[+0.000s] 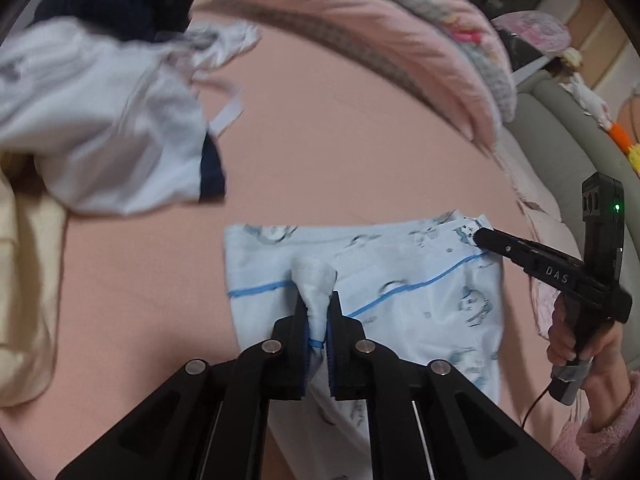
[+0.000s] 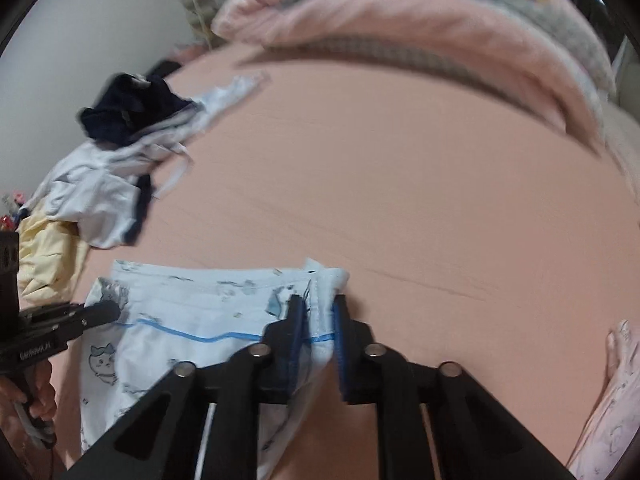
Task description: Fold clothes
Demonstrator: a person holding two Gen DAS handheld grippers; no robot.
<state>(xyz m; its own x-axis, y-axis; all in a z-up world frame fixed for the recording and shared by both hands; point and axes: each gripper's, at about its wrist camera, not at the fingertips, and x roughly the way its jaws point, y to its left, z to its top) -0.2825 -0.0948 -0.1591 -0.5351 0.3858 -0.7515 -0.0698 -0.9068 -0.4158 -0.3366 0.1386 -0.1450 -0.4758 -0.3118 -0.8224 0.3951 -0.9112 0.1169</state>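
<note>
Pink sheet [image 2: 420, 208] bears blue garment [image 1: 400, 280] | left hand-held gripper [image 1: 316, 304], right hand-held gripper [image 2: 318, 312] both pinching it

White capitals reading "DAS" stand on the black side of the right tool [image 1: 478, 237], along its body just behind the fingers, as seen from the left wrist view. In the right wrist view the left tool [image 2: 112, 312] carries a line of white lettering on its black body as well, but it runs upside down and is too blurred to make out. The light blue printed garment [image 1: 420, 280] shows small cartoon figures and a few tiny marks beside them; none of those marks can be read as letters. Nothing else legible appears in either view.
</note>
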